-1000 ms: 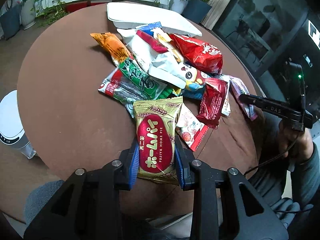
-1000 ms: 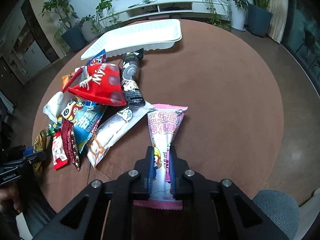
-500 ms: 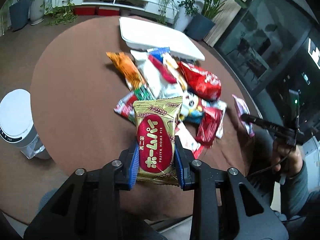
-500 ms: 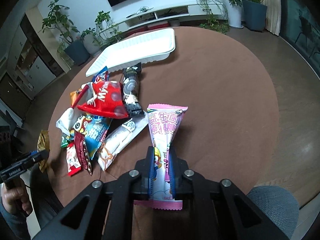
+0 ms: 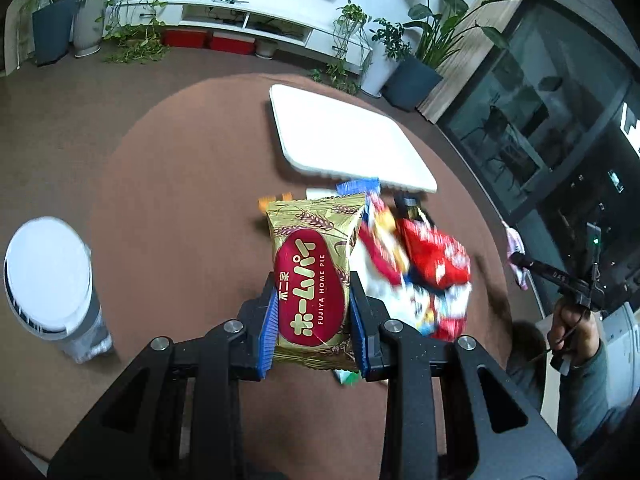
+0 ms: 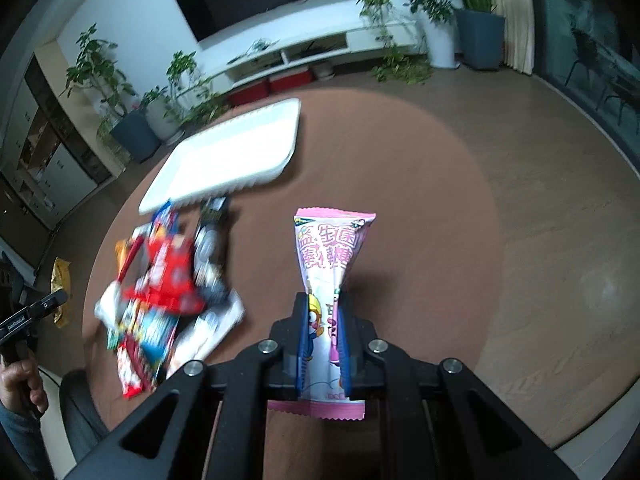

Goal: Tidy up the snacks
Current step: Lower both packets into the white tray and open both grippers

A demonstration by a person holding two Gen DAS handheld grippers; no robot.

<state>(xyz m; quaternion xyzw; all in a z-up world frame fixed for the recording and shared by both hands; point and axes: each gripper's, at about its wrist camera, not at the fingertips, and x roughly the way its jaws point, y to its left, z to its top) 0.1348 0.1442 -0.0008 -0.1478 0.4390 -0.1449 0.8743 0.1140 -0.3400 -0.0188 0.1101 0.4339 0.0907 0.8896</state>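
Observation:
My left gripper [image 5: 313,312] is shut on a gold and red Home Pie packet [image 5: 312,272] and holds it high above the round brown table [image 5: 184,184]. My right gripper [image 6: 322,328] is shut on a pink snack packet [image 6: 328,256], also lifted above the table. A pile of mixed snack packets [image 5: 416,264] lies on the table; it also shows in the right wrist view [image 6: 168,280]. An empty white tray [image 5: 348,140] sits at the far side of the table, beyond the pile, and shows in the right wrist view [image 6: 232,156] too.
A white-lidded bin [image 5: 48,280] stands on the floor left of the table. Plants and a low white TV unit [image 5: 240,20] line the far wall. The other gripper shows at the right edge of the left wrist view [image 5: 560,276].
Both grippers have risen well above the table with their packets. The table and pile look smaller and farther away, and the tray is now in fuller view.

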